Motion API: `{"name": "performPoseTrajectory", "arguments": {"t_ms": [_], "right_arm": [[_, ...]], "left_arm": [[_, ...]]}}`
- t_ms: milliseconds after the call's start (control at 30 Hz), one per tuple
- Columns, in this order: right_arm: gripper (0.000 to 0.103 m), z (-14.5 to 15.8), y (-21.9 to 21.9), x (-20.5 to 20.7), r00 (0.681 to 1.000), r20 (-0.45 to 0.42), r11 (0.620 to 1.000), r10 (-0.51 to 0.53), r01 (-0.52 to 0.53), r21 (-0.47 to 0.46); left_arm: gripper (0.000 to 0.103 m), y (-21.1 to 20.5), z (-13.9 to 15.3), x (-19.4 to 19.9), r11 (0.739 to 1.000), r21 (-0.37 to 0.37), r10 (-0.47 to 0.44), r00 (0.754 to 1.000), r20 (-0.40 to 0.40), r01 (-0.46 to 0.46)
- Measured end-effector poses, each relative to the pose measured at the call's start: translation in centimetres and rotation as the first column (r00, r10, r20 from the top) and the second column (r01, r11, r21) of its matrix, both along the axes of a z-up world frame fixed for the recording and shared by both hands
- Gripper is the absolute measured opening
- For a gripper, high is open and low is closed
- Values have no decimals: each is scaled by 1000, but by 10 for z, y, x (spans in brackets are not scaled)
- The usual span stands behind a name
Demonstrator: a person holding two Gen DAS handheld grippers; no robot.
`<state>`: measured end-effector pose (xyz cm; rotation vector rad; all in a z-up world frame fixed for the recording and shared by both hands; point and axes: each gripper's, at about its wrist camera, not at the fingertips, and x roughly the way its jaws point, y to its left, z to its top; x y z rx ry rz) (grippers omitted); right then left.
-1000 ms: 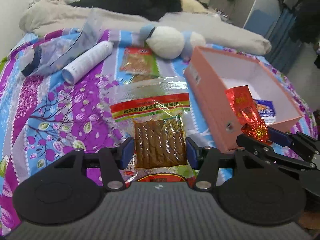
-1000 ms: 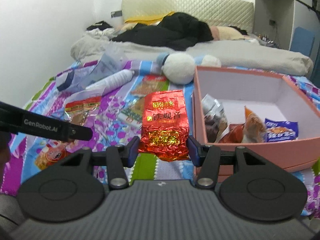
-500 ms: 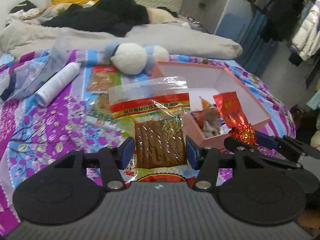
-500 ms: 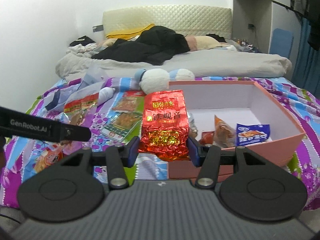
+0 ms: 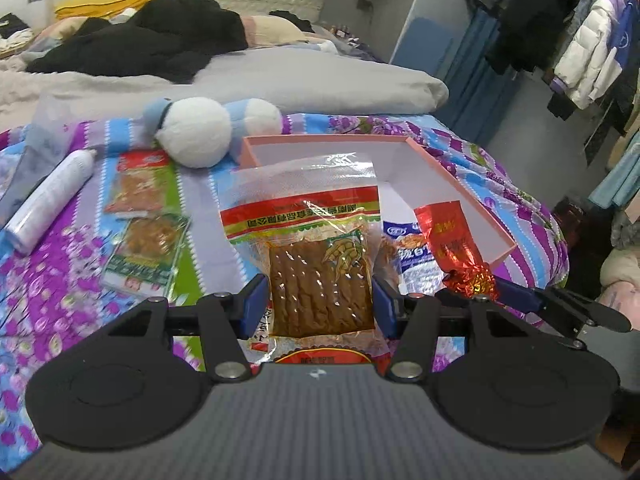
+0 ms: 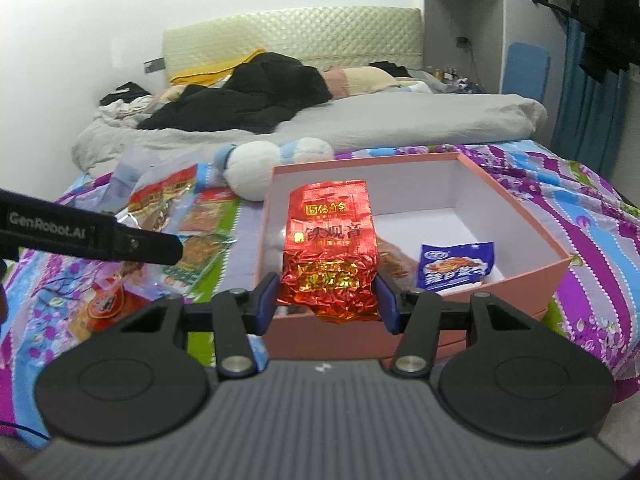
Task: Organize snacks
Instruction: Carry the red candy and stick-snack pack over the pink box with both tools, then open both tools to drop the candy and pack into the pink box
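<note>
My left gripper is shut on a clear packet of brown twisted snacks with a red band, held up in front of the pink box. My right gripper is shut on a red foil tea packet, held over the near left part of the pink box. That red packet also shows at the right in the left wrist view. Inside the box lie a blue snack packet and some brown snacks. Two flat snack packets lie on the bedspread left of the box.
A white-and-blue plush toy lies behind the box. A white spray can and a clear bag rest at the left on the purple floral bedspread. Grey duvet and black clothes pile up at the back. Hanging coats stand right.
Both grippers have moved right and a little up with their packets. The box now sits behind both held packets instead of off to the right.
</note>
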<state>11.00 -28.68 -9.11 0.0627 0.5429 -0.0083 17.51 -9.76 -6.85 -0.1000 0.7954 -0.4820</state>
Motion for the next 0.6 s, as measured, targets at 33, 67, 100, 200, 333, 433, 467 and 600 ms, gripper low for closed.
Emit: {"name": "performPoseTrajectory", "arguments": {"t_ms": [33,67,100,200,333,433,467,600], "right_arm": [[54,-1,-4,4,1000,-3,1000,-7,7,0],[54,-1,-8,9,1000,-8,1000,-15,15,2],[54,-2,-13,15,1000,-13,1000,-23,23,4],[54,-4,-25,29,999,-22,999,-44,45,7],[54,-10,-42,50,997,-43,998,-67,68,15],[54,-17,-54,67,995,-59,996,-81,83,25],[54,-20,-59,73,994,-65,996,-85,87,27],[54,-34,-74,94,991,-94,994,-98,101,33]], "left_arm": [[61,-6,-1,8,1000,-1,-4,1000,-4,4],[61,-11,-1,14,1000,-3,-9,1000,-6,9],[61,-16,-2,22,1000,-3,-12,1000,-10,12],[61,-33,-6,45,999,4,-35,999,-16,35],[61,-56,-16,76,999,4,-53,998,-39,54],[61,-74,-26,99,998,8,-69,996,-59,69],[61,-79,-29,105,997,11,-73,995,-65,74],[61,-96,-46,129,995,32,-87,992,-96,91]]}}
